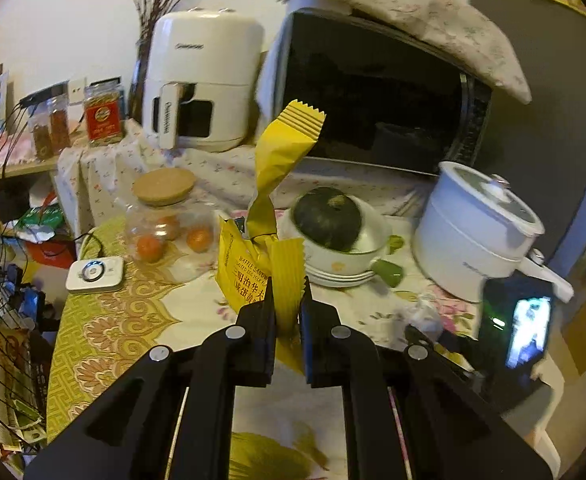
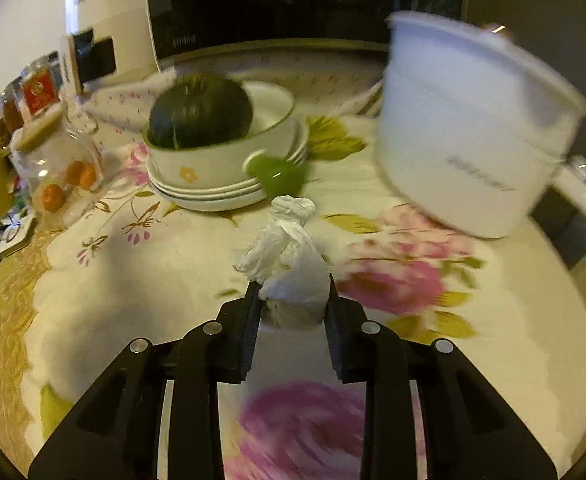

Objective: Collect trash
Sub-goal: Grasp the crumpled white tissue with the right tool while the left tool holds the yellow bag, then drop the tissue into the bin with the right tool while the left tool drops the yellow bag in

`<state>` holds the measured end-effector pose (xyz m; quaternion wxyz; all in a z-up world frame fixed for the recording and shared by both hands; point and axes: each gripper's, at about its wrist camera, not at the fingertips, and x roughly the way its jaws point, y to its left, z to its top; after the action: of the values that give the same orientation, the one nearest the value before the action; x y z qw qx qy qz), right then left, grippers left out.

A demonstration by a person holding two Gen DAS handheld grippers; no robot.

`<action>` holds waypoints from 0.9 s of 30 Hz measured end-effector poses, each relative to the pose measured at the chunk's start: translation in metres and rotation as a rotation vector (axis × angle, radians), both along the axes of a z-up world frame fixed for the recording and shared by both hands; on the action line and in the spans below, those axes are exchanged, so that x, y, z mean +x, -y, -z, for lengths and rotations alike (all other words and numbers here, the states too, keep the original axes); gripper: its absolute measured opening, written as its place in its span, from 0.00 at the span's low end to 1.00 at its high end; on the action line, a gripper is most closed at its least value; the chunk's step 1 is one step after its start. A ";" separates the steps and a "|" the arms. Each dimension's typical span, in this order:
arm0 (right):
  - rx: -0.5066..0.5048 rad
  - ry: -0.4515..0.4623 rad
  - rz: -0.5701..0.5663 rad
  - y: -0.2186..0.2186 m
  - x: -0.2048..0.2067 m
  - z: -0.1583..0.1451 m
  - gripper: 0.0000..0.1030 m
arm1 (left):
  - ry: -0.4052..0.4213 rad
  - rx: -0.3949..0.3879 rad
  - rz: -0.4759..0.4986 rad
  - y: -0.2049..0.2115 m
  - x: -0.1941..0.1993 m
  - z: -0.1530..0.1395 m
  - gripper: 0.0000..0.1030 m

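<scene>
Tablecloth (image 2: 141, 280), floral, fills our cluttered counter; our left gripper (image 1: 287, 300) pinches a yellow wrapper (image 1: 277, 184), our right gripper (image 2: 293, 292) clamps crumpled tissue (image 2: 289, 248).

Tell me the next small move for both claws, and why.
Probably carry both loads off the table toward wherever the trash goes; no bin shows in either view. The left claw is shut on the yellow wrapper, which stands up off the tablecloth, and the right claw grips the crumpled tissue.

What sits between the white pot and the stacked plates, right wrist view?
Only bare floral tablecloth between the white pot and the stacked plates; the right wrist view shows it.
</scene>
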<state>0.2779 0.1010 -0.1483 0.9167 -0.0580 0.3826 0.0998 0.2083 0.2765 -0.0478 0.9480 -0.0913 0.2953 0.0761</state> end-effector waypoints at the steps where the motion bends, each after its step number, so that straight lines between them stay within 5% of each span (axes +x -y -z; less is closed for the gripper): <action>1: -0.005 0.021 0.001 0.011 -0.011 -0.008 0.27 | 0.006 0.002 0.011 0.006 -0.001 -0.002 0.10; 9: -0.014 0.089 0.098 0.122 -0.089 -0.053 0.27 | 0.052 0.031 0.126 0.070 -0.013 -0.016 0.10; 19: -0.020 0.002 0.291 0.243 -0.171 -0.032 0.29 | 0.067 0.109 0.290 0.157 -0.032 -0.018 0.10; 21: -0.023 -0.054 0.319 0.260 -0.181 -0.019 0.38 | 0.061 0.118 0.333 0.175 -0.037 -0.017 0.10; 24: 0.000 -0.130 0.373 0.286 -0.202 0.005 0.63 | 0.046 0.130 0.398 0.202 -0.045 -0.012 0.10; 27: 0.005 -0.152 0.415 0.297 -0.221 0.016 0.74 | 0.020 0.133 0.480 0.233 -0.055 -0.004 0.10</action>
<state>0.0565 -0.1964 -0.1638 0.8862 0.0320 0.4541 -0.0862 0.1537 0.0437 -0.0435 0.9456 0.0435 0.2936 -0.1330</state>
